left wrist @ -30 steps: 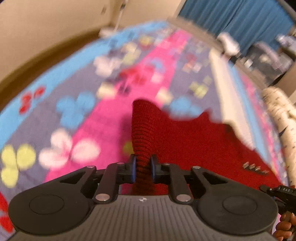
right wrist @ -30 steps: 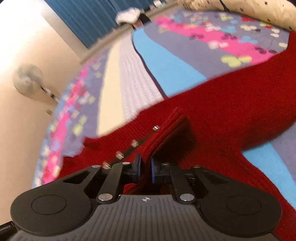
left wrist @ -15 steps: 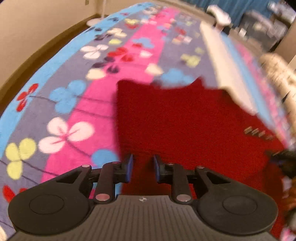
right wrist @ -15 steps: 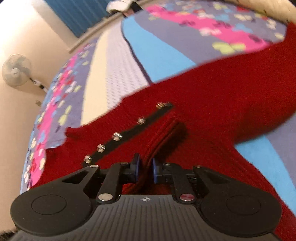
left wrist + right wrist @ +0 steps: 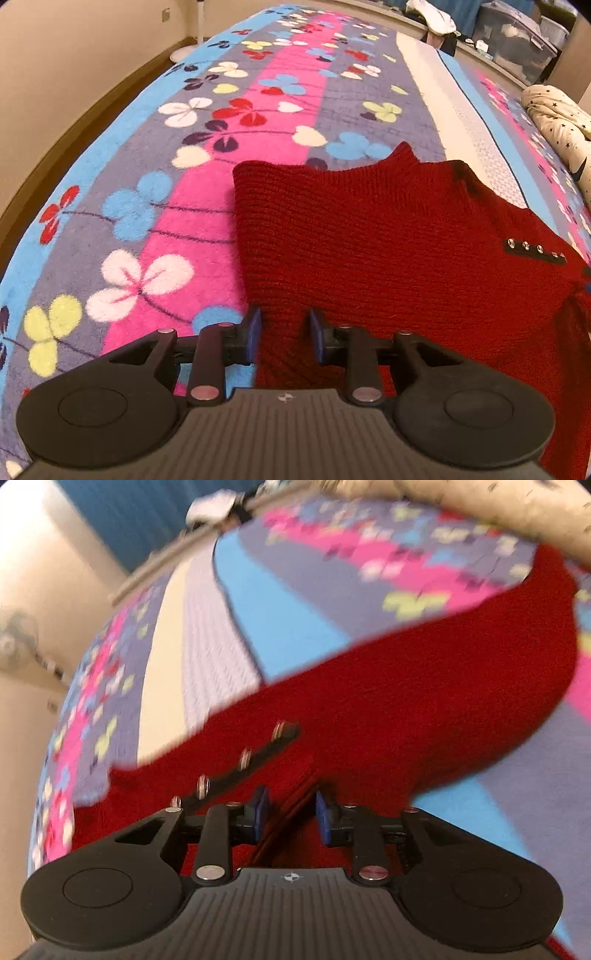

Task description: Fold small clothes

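Observation:
A red knit sweater (image 5: 388,236) lies spread on a flowered blanket (image 5: 207,122), with a black strip of shiny studs (image 5: 532,249) near its right side. My left gripper (image 5: 284,338) is open, its blue pads on either side of the sweater's near edge, and the cloth lies flat between them. In the right wrist view the same sweater (image 5: 424,694) fills the middle, the stud strip (image 5: 243,760) running diagonally. My right gripper (image 5: 290,814) is open just over a raised ridge of the sweater between its pads.
The blanket (image 5: 280,602) covers a bed with blue, pink, grey and cream stripes. A star-printed cream quilt (image 5: 557,118) lies at the right. A wall (image 5: 74,55) runs along the left. Storage boxes (image 5: 517,40) and a white garment (image 5: 432,16) are beyond the bed's far end.
Both grippers have opened and let go of the sweater. The left one had held a bunched fold lifted up; that part now lies flat. The right view is blurred by motion.

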Motion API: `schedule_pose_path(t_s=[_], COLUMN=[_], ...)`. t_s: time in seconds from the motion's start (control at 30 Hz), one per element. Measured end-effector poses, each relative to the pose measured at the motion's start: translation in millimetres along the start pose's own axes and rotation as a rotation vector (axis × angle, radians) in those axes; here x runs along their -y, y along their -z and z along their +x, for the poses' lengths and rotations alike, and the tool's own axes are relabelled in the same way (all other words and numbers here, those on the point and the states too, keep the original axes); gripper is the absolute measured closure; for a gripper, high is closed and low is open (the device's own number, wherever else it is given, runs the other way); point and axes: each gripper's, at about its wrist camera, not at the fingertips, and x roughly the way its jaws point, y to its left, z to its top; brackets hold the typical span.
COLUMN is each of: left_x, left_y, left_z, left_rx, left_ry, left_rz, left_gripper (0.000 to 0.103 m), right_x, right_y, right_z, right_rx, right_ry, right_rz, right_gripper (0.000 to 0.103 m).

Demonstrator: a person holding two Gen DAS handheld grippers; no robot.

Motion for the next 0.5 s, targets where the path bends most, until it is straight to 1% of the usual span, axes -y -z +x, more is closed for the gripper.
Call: schedule_pose_path(t_s=[0.1, 0.13, 0.17, 0.2, 0.27, 0.33, 0.37, 0.43, 0.47, 0.5], left_x=[0.2, 0.4, 1.3, 1.2, 0.8, 0.9, 0.8, 0.4, 0.5, 0.2], left_y=[0.5, 0.3, 0.0, -0.1, -0.3, -0.3, -0.5, -0.6, -0.6, -0.5], left_z=[-0.1, -0.6, -0.9, -0.9, 0.0, 0.1, 0.5, 0.9, 1.2, 1.5], left_rx=[-0.002, -0.002, -0.002, -0.002, -0.003, -0.003, -0.003, -0.003, -0.004, -0.004], left_ry=[-0.002, -0.002, -0.001, -0.001, 0.001, -0.001, -0.002, -0.002, -0.002, -0.002], left_rz=[-0.003, -0.004, -0.005, -0.005, -0.006, -0.002, 0.000, 0.000, -0.001, -0.001], left_gripper=[0.073, 0.073, 0.073, 0.073, 0.073, 0.073, 0.073, 0.072, 0.072, 0.072], right_x=[9.0, 17.3, 26.2, 38.5, 64.9, 93.4, 106.4, 136.1, 145.5, 157.4], right_y=[-23.7, -33.0, -39.9, -47.9, -62.7, -75.1, -79.4, -84.8, -84.9, -85.4], right_z=[-16.3, -18.0, -17.4, -16.3, -13.0, -8.9, -6.1, -3.0, -3.2, -4.3], right_rx=[0.112, 0.130, 0.137, 0.144, 0.170, 0.182, 0.171, 0.150, 0.149, 0.155], right_ry=[0.002, -0.001, -0.008, -0.010, 0.049, 0.140, 0.174, 0.247, 0.273, 0.309], right_rz=[-0.025, -0.024, -0.016, 0.001, 0.038, 0.082, 0.114, 0.211, 0.246, 0.288], right_gripper=[0.074, 0.077, 0.095, 0.103, 0.103, 0.103, 0.099, 0.097, 0.087, 0.071])
